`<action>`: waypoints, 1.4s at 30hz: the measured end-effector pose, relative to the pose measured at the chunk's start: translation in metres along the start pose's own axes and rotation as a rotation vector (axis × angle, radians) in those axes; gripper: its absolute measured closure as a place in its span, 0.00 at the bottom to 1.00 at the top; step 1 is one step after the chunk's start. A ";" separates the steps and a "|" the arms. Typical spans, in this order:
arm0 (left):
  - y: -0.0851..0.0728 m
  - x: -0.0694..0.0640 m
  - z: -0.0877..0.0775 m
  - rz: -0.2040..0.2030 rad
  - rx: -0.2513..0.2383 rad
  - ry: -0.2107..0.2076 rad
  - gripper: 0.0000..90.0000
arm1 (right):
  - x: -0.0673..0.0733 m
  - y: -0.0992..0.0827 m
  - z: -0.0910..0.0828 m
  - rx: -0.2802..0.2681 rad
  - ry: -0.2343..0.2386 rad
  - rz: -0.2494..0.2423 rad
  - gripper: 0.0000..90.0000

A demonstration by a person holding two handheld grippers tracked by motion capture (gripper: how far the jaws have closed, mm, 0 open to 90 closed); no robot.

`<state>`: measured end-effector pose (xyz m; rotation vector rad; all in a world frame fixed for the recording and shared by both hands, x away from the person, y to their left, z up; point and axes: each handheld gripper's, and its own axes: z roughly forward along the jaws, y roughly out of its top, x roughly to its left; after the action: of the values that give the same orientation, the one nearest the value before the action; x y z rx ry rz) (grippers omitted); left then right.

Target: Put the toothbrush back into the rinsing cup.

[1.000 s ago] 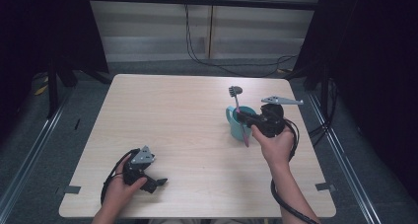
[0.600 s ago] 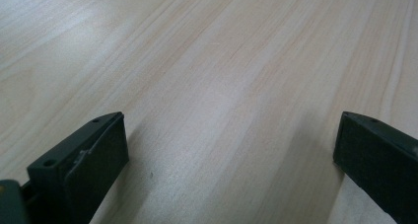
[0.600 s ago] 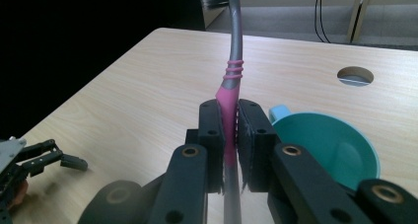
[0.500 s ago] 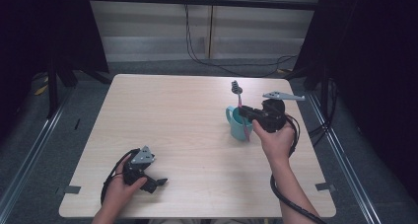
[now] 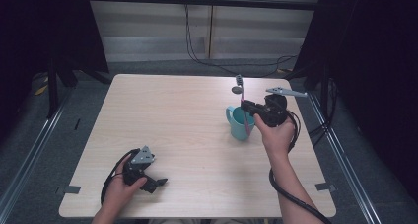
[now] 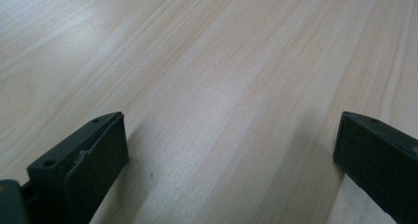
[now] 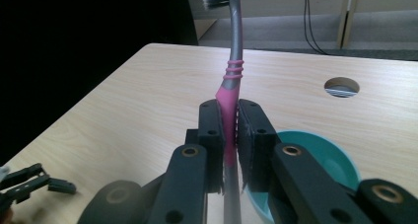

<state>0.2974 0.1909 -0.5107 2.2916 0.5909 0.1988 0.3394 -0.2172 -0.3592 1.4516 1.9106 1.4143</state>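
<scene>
Left gripper (image 5: pixel 156 182) rests on the wooden table (image 5: pixel 172 120) at roughly 7 o'clock in the high view, grasped by the person's left hand (image 5: pixel 121 187); its jaws stand wide apart with bare tabletop between them, as the left gripper view confirms; a grey three-cornered plate (image 5: pixel 142 155) sits on top of its body, and a black cable loops beside it.

Teal mug (image 5: pixel 239 123) stands upright on the table at about 2 o'clock from the table's centre, handle pointing toward 9 o'clock; the right gripper view places the mug's rim (image 7: pixel 325 150) just below and to the right of the jaws.

Toothbrush (image 7: pixel 230 81), grey with a pink grip section, is clamped upright in the right gripper (image 7: pixel 230 135); the jaws stand narrow, pads pressing the pink section on both sides; the bristle head is at 12 o'clock, above the jaws; in the high view the lower end of the handle sits inside or directly over the mug opening, which of the two cannot be told.

Right hand (image 5: pixel 273 132) holds the gripper at the mug's 3 o'clock side.
</scene>
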 end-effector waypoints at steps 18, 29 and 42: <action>0.000 0.000 0.000 0.001 -0.001 0.001 0.00 | -0.007 0.008 0.013 -0.013 -0.014 0.014 0.91; 0.000 0.000 0.000 0.001 -0.001 0.001 0.00 | -0.010 0.013 0.018 -0.025 -0.025 0.015 0.91; 0.000 0.001 0.000 0.008 0.000 0.005 0.00 | -0.015 0.019 0.022 -0.043 -0.044 0.018 0.91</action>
<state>0.2979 0.1911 -0.5106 2.2942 0.5840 0.2085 0.3721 -0.2201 -0.3570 1.4713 1.8339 1.4113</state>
